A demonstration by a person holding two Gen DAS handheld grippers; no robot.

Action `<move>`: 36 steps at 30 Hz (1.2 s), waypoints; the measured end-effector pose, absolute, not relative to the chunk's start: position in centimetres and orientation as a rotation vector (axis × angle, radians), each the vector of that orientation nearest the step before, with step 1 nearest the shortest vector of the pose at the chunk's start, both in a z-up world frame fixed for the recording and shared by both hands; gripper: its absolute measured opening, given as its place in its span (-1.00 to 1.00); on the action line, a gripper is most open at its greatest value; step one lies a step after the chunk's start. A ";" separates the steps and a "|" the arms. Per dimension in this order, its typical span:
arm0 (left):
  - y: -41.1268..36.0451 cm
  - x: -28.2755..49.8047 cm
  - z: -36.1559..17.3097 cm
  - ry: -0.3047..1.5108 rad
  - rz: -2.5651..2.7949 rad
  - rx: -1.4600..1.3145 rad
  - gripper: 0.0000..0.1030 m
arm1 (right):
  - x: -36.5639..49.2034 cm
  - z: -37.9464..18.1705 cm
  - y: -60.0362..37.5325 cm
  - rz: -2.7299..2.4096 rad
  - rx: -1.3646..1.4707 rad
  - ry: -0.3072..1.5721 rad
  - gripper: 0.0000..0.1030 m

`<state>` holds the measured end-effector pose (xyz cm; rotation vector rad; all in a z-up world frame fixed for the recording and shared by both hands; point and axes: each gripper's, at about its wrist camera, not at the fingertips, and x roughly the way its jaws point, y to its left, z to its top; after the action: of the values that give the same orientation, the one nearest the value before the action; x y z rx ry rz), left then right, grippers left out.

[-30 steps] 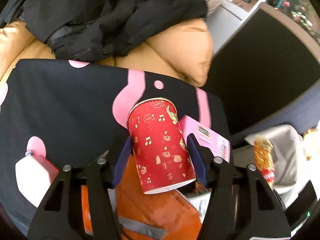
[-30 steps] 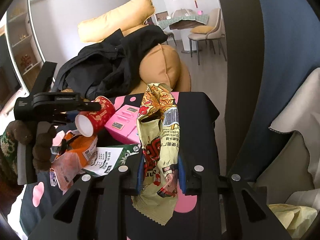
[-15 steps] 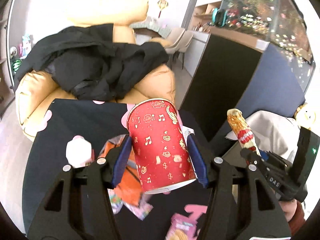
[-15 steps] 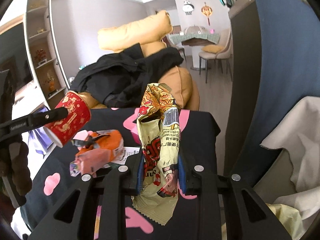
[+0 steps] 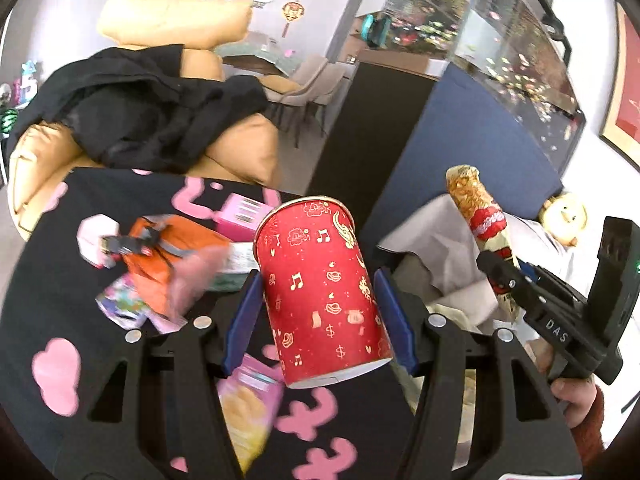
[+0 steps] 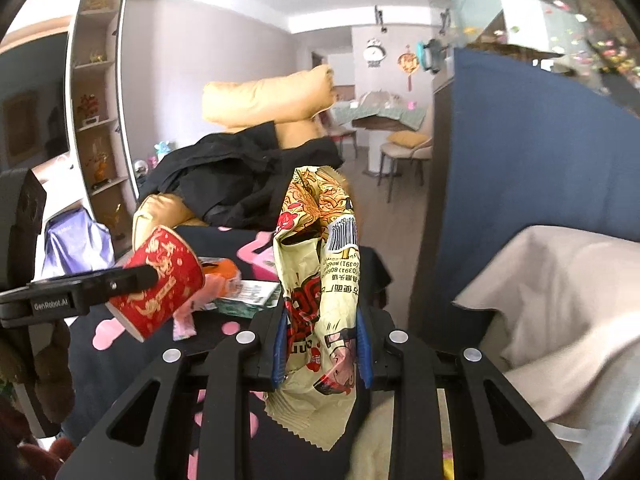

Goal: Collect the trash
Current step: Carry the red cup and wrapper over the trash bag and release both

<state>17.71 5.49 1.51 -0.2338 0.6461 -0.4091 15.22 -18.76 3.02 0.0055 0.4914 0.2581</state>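
1. While lifted clear of the black tablecloth with pink shapes (image 5: 52,280), the left gripper (image 5: 318,300) has its blue pads pinching a red paper cup (image 5: 320,296) with gold notes, tilted, mouth facing away.
2. Right gripper (image 6: 320,344): pads pressed on a yellow instant-noodle wrapper (image 6: 320,280), crumpled, standing upright between them.
3. Left on the cloth: orange wrapper (image 5: 160,256), pink box (image 5: 242,214), pink snack packet (image 5: 248,400).
4. Beige-lined bin (image 6: 560,320): just right of the wrapper.
5. Background: tan sofa (image 5: 240,152) with a black garment (image 5: 160,112).
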 end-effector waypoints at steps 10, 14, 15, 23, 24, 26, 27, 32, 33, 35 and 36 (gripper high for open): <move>-3.4 15.0 1.3 0.665 -0.551 -0.156 0.06 | 11.2 1.4 -26.8 0.160 0.039 0.499 -0.47; -7.2 14.5 0.8 0.688 -0.611 -0.103 0.06 | 10.2 1.0 -29.4 0.118 0.041 0.494 -0.47; -7.9 14.5 0.7 0.692 -0.623 -0.093 0.06 | 9.9 1.0 -30.1 0.109 0.045 0.491 -0.47; -12.2 14.9 -1.2 0.762 -0.680 -0.056 0.06 | 9.0 0.4 -33.4 0.061 0.057 0.478 -0.47; -12.5 14.9 -1.4 0.766 -0.685 -0.053 0.06 | 8.9 0.5 -33.6 0.057 0.060 0.476 -0.47; -13.1 15.1 -1.8 0.778 -0.695 -0.051 0.06 | 9.0 0.6 -33.9 0.047 0.067 0.470 -0.47; -13.3 15.2 -2.1 0.788 -0.698 -0.054 0.06 | 8.8 0.6 -34.4 0.039 0.076 0.466 -0.47; -14.6 15.8 -3.3 0.829 -0.722 -0.066 0.06 | 8.5 0.8 -35.7 0.013 0.100 0.457 -0.47; -14.8 15.9 -3.5 0.829 -0.726 -0.064 0.06 | 8.4 0.9 -35.7 0.009 0.101 0.456 -0.47; -15.4 16.2 -4.2 0.834 -0.735 -0.060 0.06 | 8.4 0.7 -36.0 0.003 0.106 0.456 -0.47; -15.7 16.3 -4.5 0.837 -0.736 -0.060 0.06 | 8.4 0.6 -36.2 0.000 0.108 0.458 -0.47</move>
<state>16.32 -15.68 -4.47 -0.0601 0.8371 -0.7365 8.40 -36.18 0.60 0.1077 0.4584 0.0005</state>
